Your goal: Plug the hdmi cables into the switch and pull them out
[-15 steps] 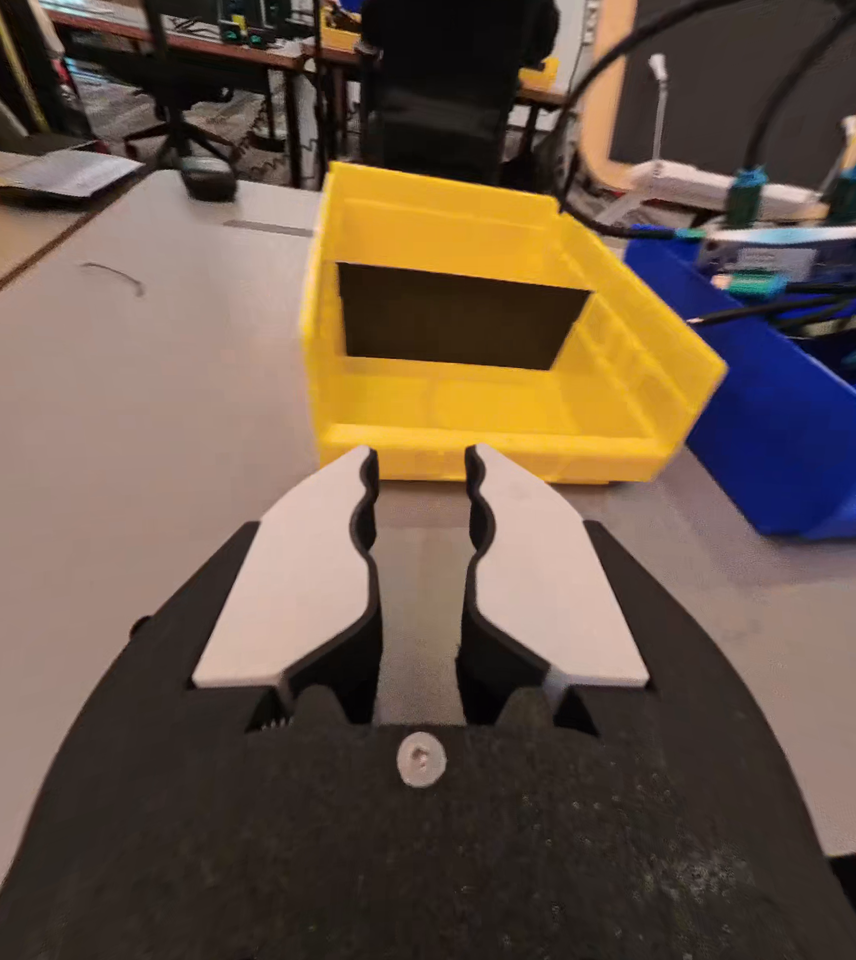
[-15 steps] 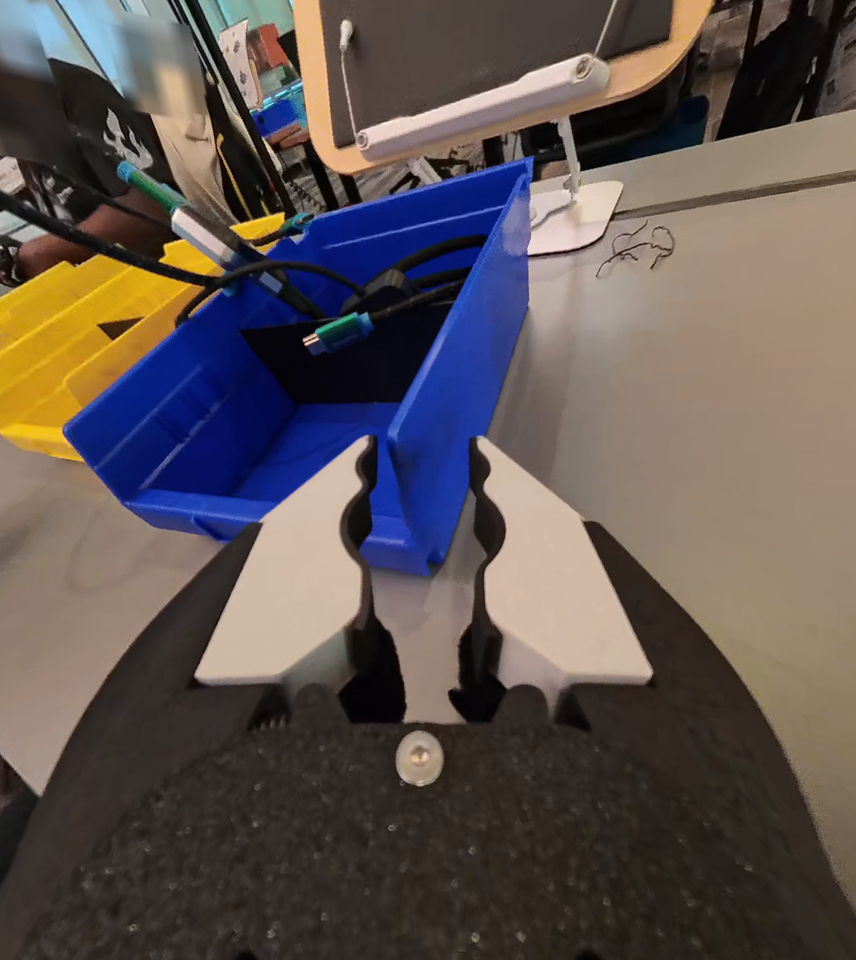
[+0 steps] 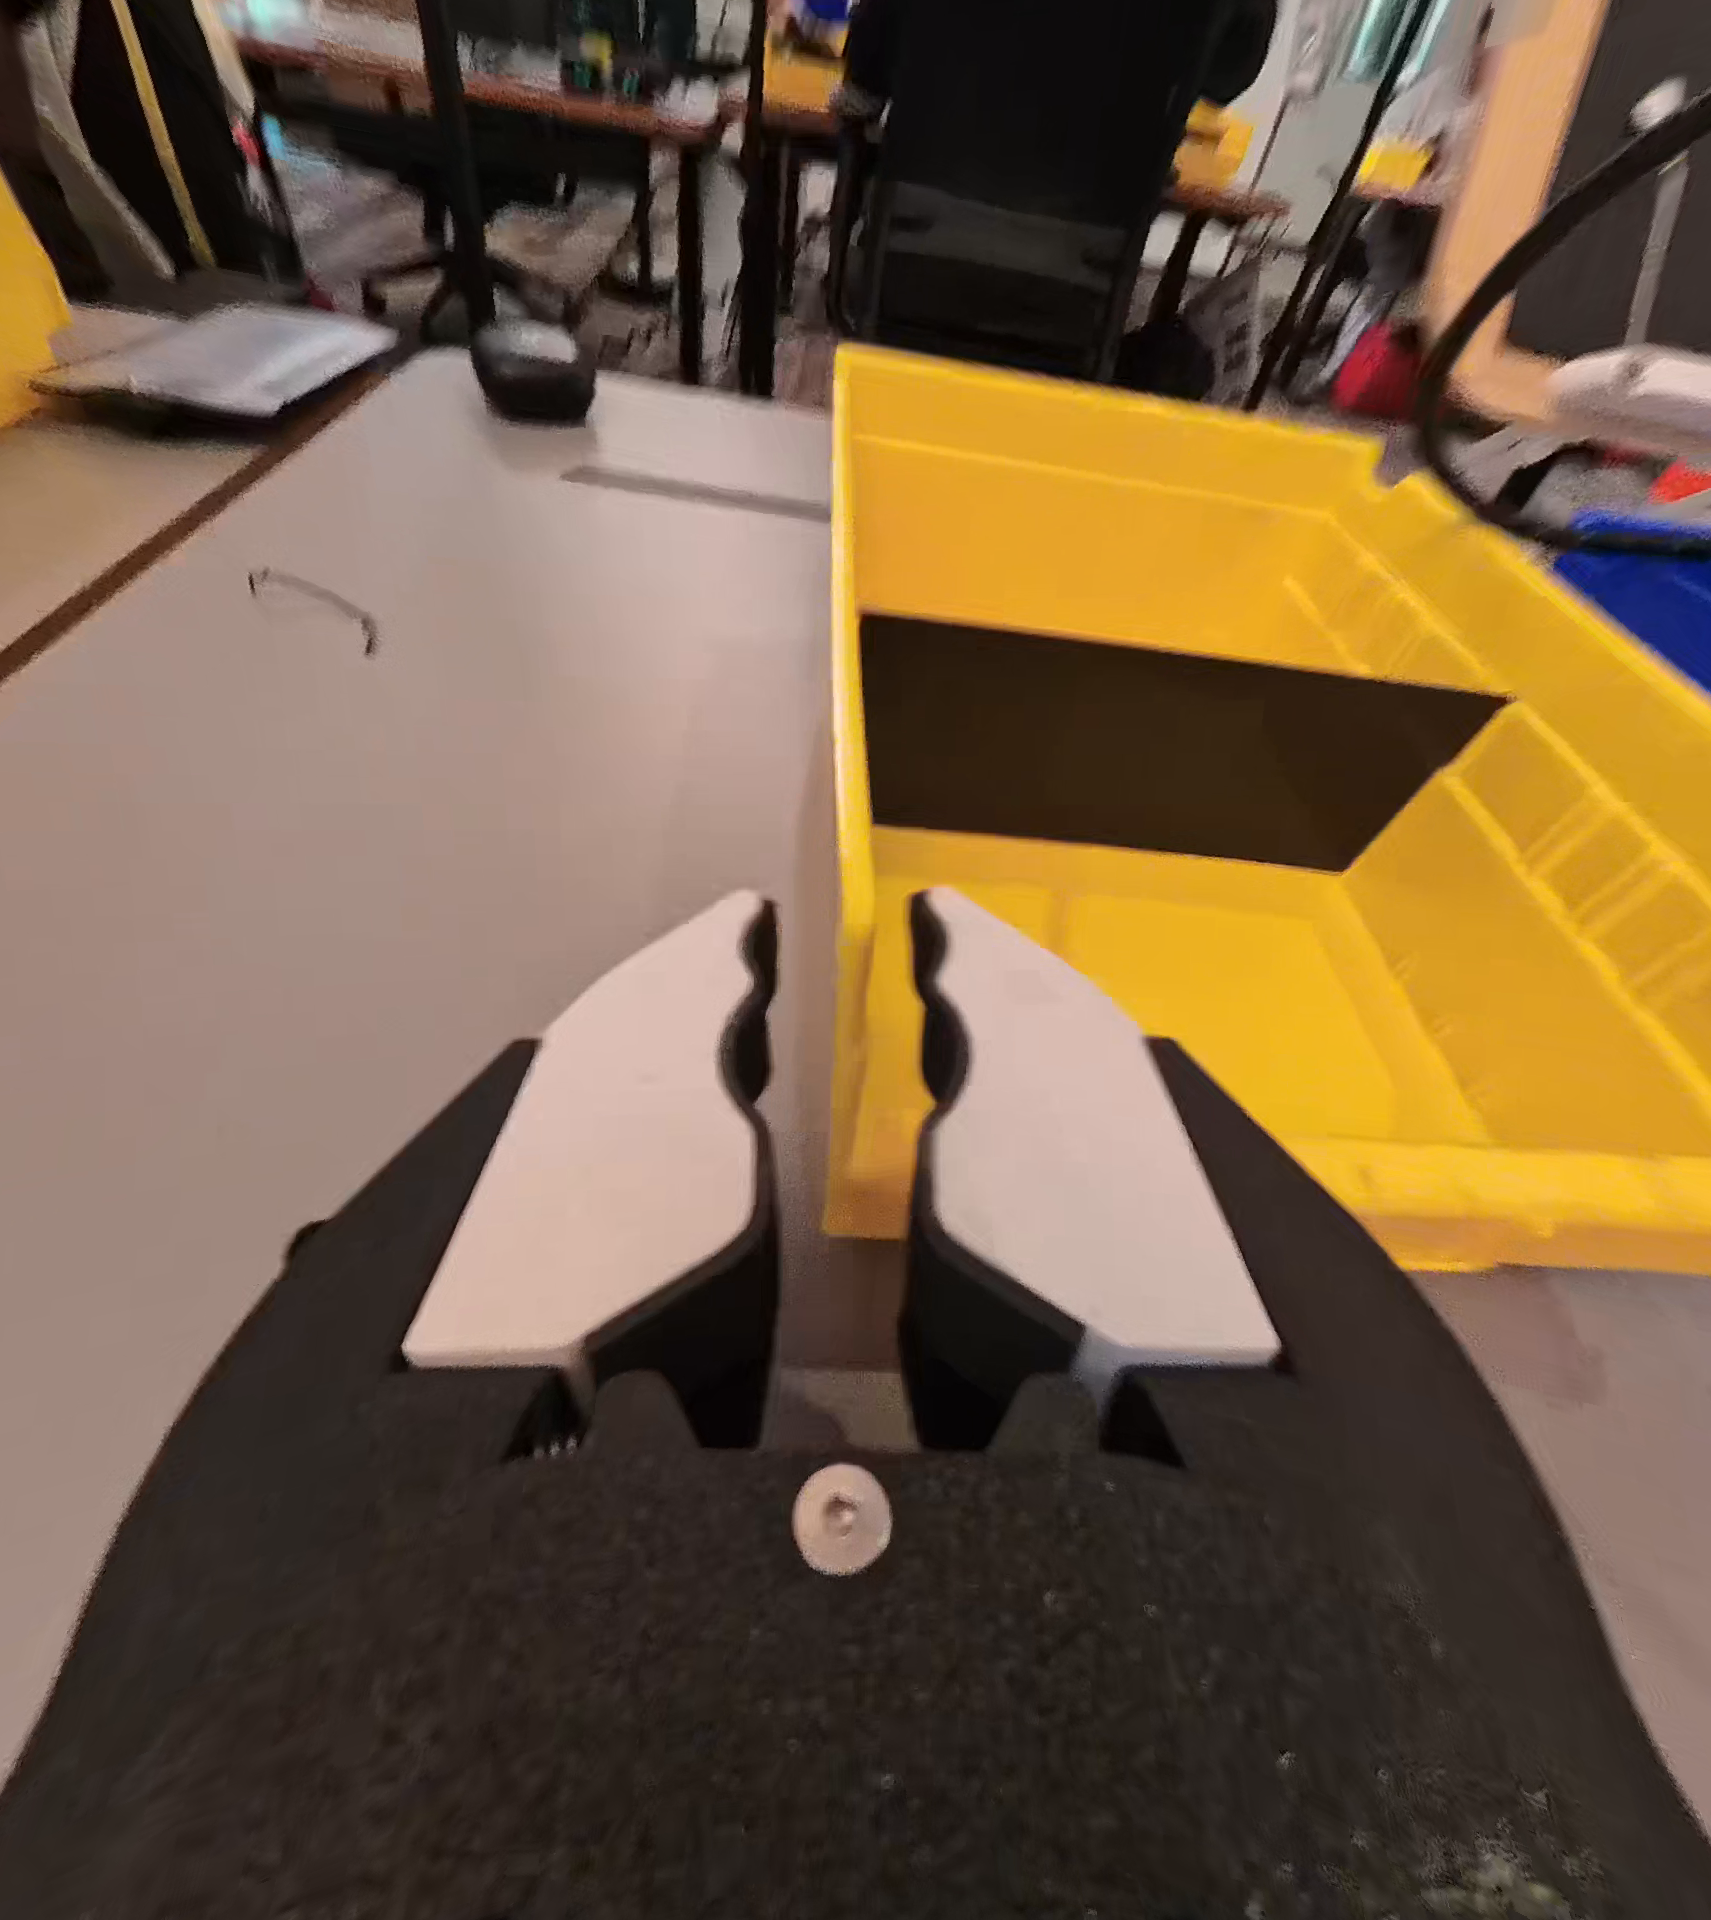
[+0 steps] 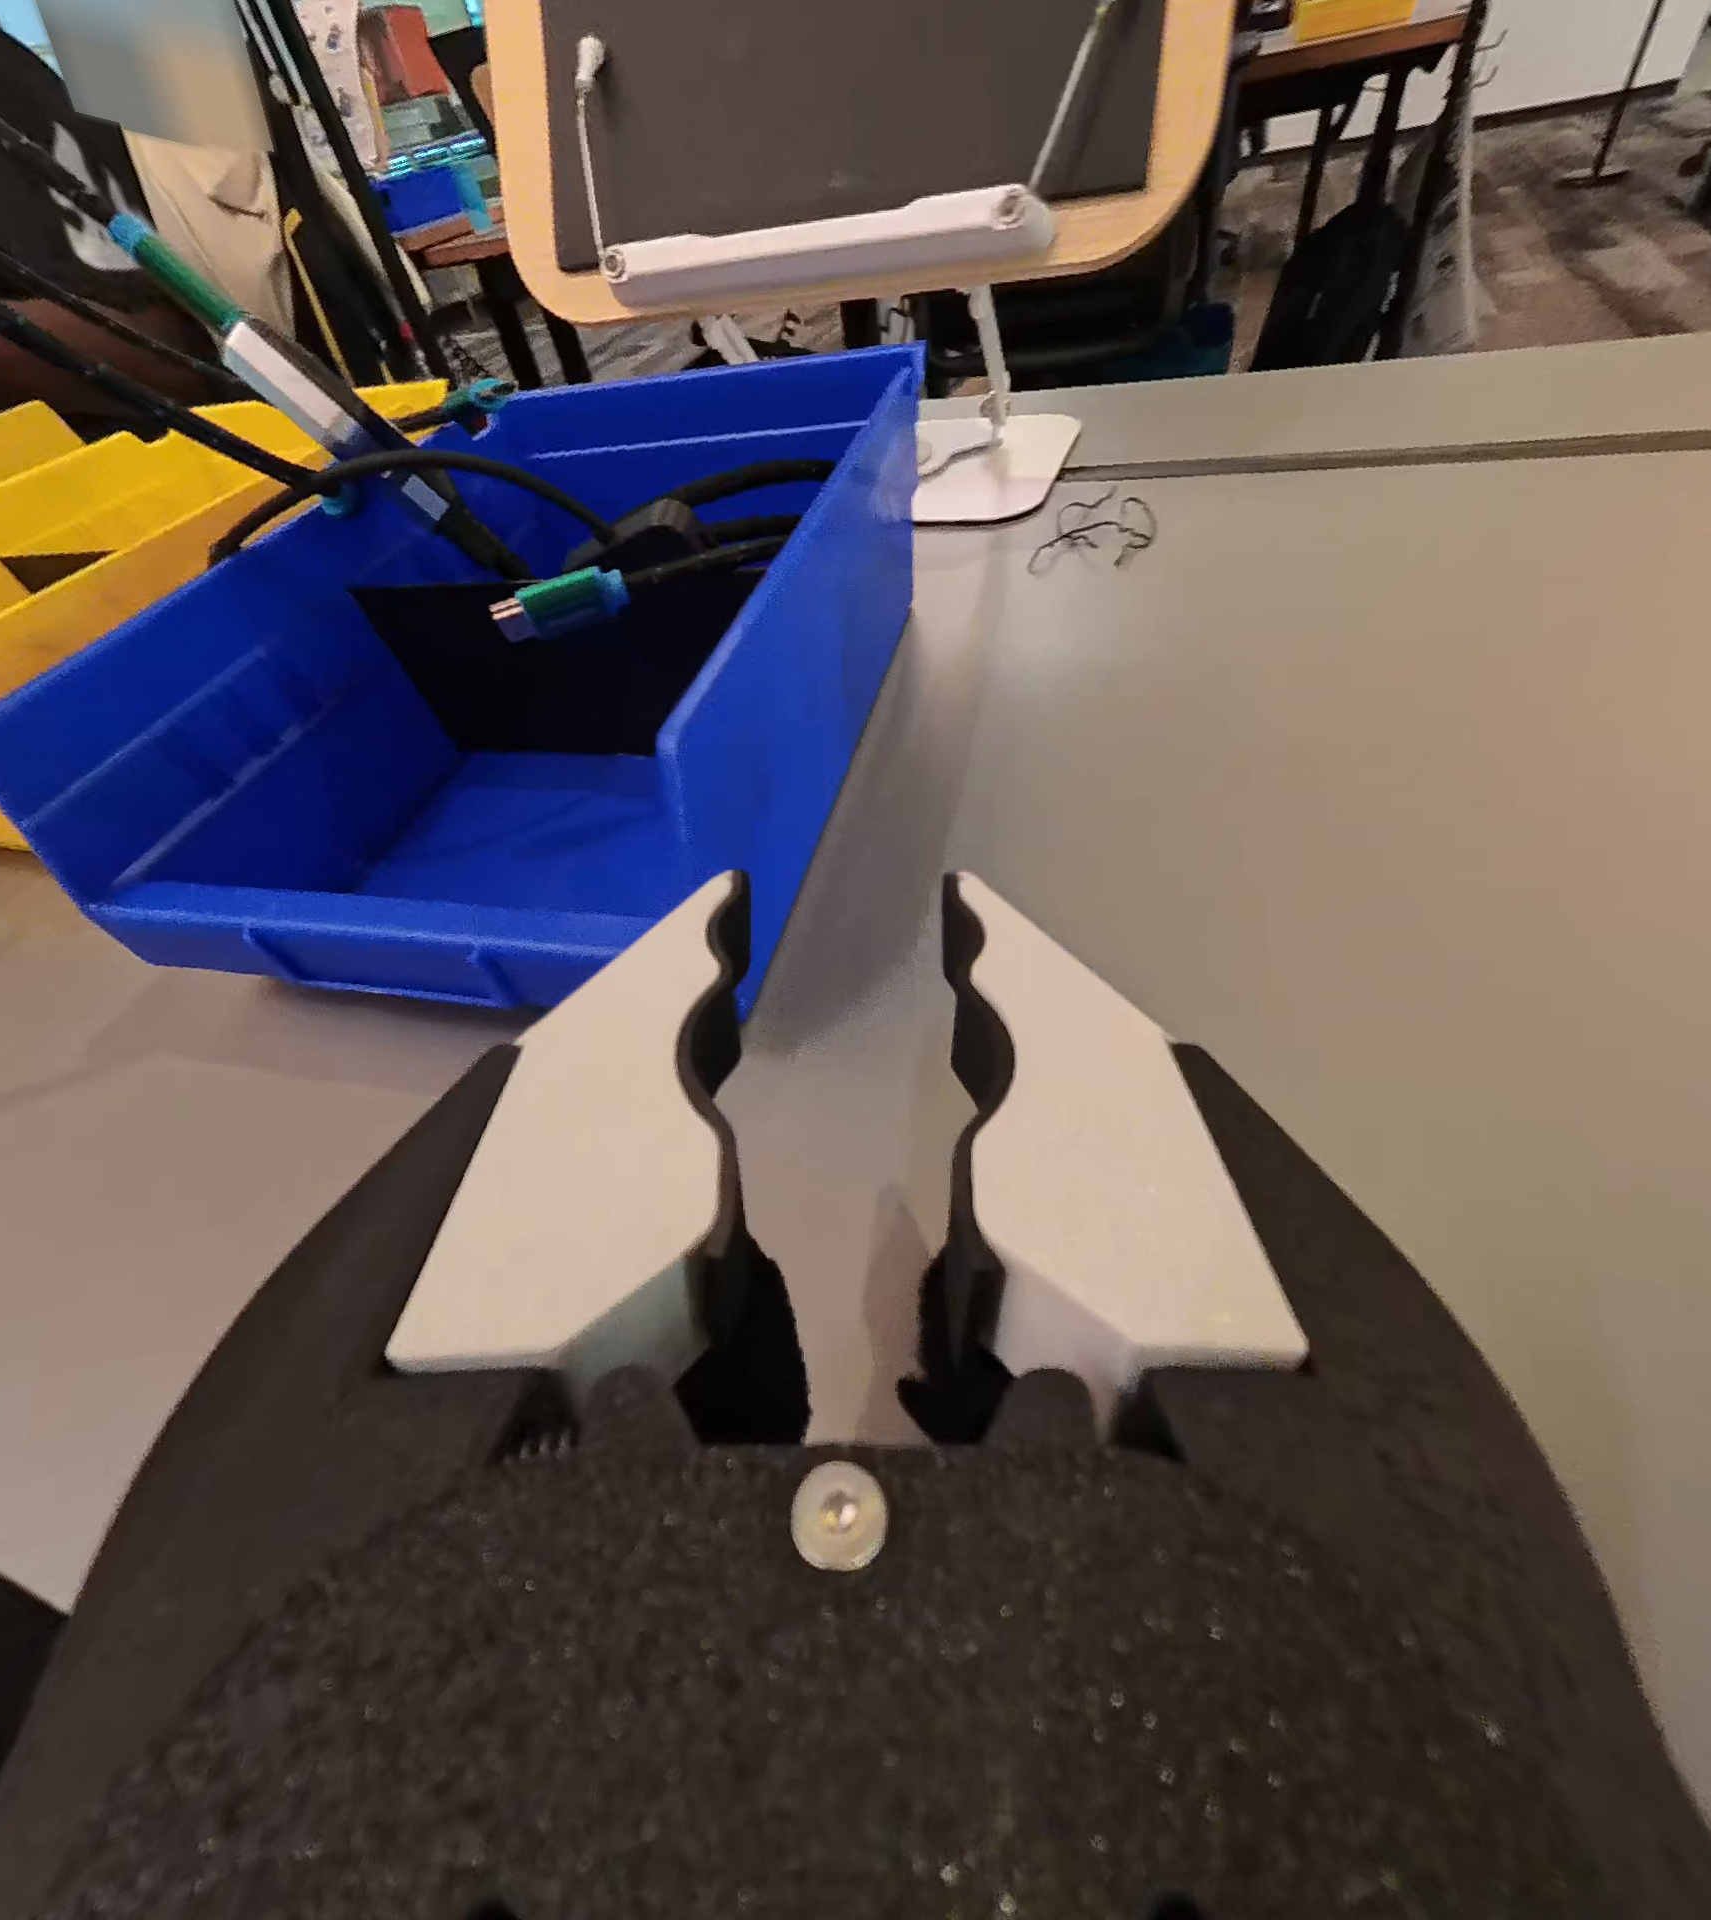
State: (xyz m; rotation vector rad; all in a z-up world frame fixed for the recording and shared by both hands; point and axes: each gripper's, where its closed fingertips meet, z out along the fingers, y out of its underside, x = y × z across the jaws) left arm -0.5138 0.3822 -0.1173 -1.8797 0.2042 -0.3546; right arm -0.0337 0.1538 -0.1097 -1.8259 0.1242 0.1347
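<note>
In the right wrist view a blue bin (image 4: 789,665) holds black HDMI cables; one green-collared plug (image 4: 560,608) lies loose above its black divider. A silver switch (image 4: 295,390) leans over the bin's far left rim with a green-collared cable in its upper end. My right gripper (image 4: 843,894) is open and empty, low over the table at the bin's near right corner. My left gripper (image 3: 843,914) is open by a narrow gap and empty, at the near left corner of an empty yellow bin (image 3: 1246,520). The blue bin's edge (image 3: 1703,644) shows at the far right there.
A black cable (image 3: 1485,301) arcs above the yellow bin's right side. A small dark object (image 3: 529,364) and a thin wire (image 3: 311,608) lie on the grey table to the left. A board on a white stand (image 4: 996,457) and twisted wires (image 4: 1090,530) sit behind the blue bin. The left gripper's tips are roughly 55 cm from the right gripper's. Measured from the fingertips, the green-collared plug (image 4: 560,608) is 15 cm or so from the right gripper and 40 cm from the left.
My left gripper has shifted left, so the yellow bin now lies to its right, and its gap has narrowed slightly. My right gripper has shifted right, away from the blue bin's corner.
</note>
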